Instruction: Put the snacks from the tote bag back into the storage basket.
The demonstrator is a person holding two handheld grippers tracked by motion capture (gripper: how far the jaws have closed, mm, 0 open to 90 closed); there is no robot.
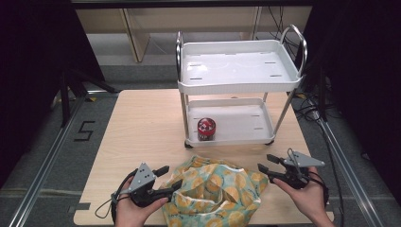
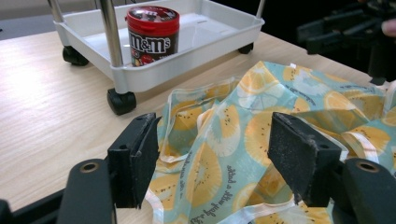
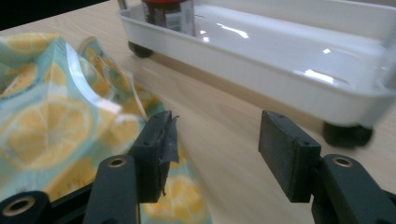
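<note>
Both my grippers at the fruit-print bag, near table edge.
Left gripper released, jaws straddling bag's 9 o'clock rim; right gripper released at 3 o'clock, beside the bag.

Even overhead light brightens the table; the surroundings stay dark. Glare streaks the white cart, and the right gripper view looks slightly motion-blurred.

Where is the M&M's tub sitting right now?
In the high view the M&M's tub stands upright at the front left of the white cart's lower tray, beyond the fruit-print bag on the table.
</note>
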